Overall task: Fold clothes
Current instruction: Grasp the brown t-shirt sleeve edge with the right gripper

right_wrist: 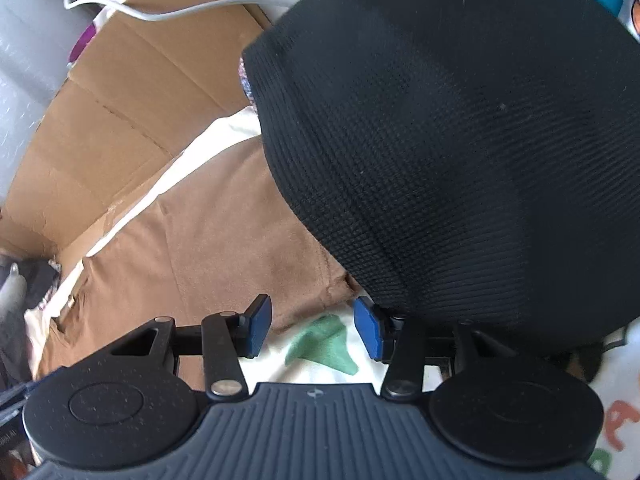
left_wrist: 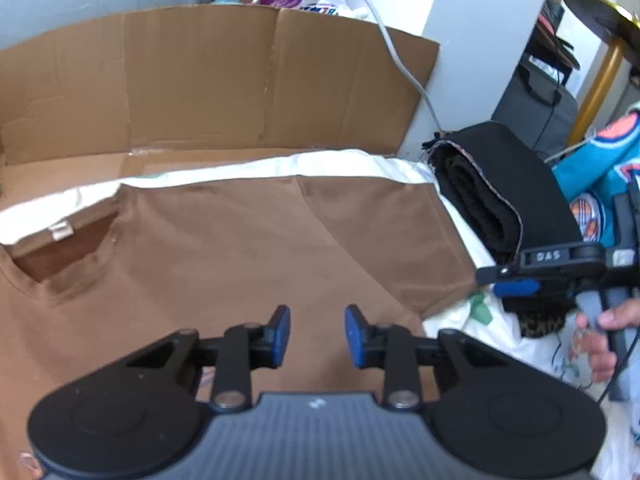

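Beside a folded black garment (left_wrist: 492,184) at the right, the brown T-shirt (left_wrist: 224,248) lies flat, unfolded, under both part-open, empty grippers, left gripper (left_wrist: 317,336) and right gripper (right_wrist: 313,330).

Brown T-shirt (left_wrist: 224,248): soft matt cloth, smooth, w/ stitched seams and a small pale label at the neck. Black folded garment (right_wrist: 460,140): coarse waffle-knit cloth, matt, v. textured close up. Sheet (right_wrist: 332,348) underneath: white cloth w/ green & orange print, lightly creased. Cardboard (left_wrist: 208,80) behind: plain brown paperboard, matt, creased, frayed at the folds. Left gripper (left_wrist: 317,336) & right gripper (right_wrist: 312,330): black matt plastic arms, ribbed grey plastic body, dusty on the right one; blue pads look rubbery, slight sheen; shiny metal pivot pins. Cable (left_wrist: 400,56): smooth white plastic. Teal fabric (left_wrist: 600,168) at the far edge: printed cloth.
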`<state>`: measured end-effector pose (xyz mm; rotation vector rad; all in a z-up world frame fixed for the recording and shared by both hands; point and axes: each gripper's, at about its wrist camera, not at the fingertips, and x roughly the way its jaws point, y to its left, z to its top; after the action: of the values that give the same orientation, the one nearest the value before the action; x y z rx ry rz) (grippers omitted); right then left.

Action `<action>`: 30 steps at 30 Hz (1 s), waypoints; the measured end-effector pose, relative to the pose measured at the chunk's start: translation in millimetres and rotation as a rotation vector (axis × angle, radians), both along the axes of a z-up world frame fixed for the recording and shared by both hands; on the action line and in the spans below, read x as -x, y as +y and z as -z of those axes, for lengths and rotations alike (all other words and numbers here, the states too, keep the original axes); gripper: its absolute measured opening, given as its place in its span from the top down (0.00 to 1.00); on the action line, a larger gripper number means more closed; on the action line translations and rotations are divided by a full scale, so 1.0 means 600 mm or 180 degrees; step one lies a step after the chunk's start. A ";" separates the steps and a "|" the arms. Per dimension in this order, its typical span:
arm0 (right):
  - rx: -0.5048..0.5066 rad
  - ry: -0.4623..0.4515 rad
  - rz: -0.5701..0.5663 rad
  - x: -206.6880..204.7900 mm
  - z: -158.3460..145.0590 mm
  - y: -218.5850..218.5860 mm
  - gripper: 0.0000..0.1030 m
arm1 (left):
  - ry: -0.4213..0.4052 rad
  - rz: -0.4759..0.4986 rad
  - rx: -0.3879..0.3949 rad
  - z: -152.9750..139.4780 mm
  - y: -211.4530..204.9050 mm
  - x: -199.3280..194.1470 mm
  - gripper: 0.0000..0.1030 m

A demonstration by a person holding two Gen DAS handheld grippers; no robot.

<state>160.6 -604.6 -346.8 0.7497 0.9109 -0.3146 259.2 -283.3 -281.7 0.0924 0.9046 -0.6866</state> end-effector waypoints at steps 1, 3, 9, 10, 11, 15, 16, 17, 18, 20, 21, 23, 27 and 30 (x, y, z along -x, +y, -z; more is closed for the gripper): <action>0.0008 0.0013 0.0018 -0.003 0.004 0.001 0.49 | -0.0006 -0.0007 0.0012 0.003 -0.002 -0.002 0.69; 0.0018 0.0048 0.0055 -0.008 0.014 0.004 0.55 | 0.0003 -0.0028 0.0040 0.009 -0.005 -0.004 0.69; -0.0007 0.0101 0.0167 -0.021 0.030 0.008 0.68 | 0.0063 0.0037 -0.0024 0.036 -0.014 -0.006 0.74; -0.0013 0.0112 0.0190 -0.024 0.032 0.007 0.67 | 0.0089 0.0062 -0.0043 0.043 -0.018 -0.007 0.84; -0.0028 0.0126 0.0212 -0.028 0.036 0.005 0.68 | 0.0117 0.0093 -0.0056 0.050 -0.022 -0.008 0.89; -0.0087 0.0179 0.0258 -0.037 0.043 0.001 0.95 | 0.0222 0.0298 0.0029 0.066 -0.053 -0.009 0.92; -0.0089 0.0152 0.0236 -0.037 0.039 0.000 0.96 | 0.0239 0.0378 0.0049 0.069 -0.064 -0.006 0.93; -0.0046 0.0095 0.0190 -0.038 0.031 0.002 0.96 | 0.0249 0.0451 0.0063 0.071 -0.074 -0.003 0.93; -0.0003 0.0039 0.0144 -0.039 0.023 0.004 0.97 | 0.0259 0.0520 0.0075 0.074 -0.082 0.000 0.93; 0.0080 -0.0065 0.0045 -0.042 0.007 0.008 0.97 | 0.0273 0.0603 0.0090 0.082 -0.097 0.005 0.94; 0.0120 -0.0112 -0.0006 -0.044 -0.002 0.010 0.97 | 0.0281 0.0629 0.0096 0.086 -0.104 0.006 0.94; 0.0212 -0.0187 -0.0088 -0.050 -0.016 0.014 0.97 | 0.0310 0.0636 0.0105 0.098 -0.116 0.006 0.95; 0.0238 -0.0297 -0.0134 -0.058 -0.029 0.016 0.97 | 0.0396 0.0609 0.0079 0.119 -0.126 0.004 0.97; 0.0237 -0.0315 -0.0151 -0.060 -0.028 0.023 0.97 | 0.0404 0.0620 0.0104 0.123 -0.133 0.001 0.97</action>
<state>196.5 -591.0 -329.8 0.6682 0.8181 -0.2660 258.6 -363.1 -355.3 0.1097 1.0143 -0.8959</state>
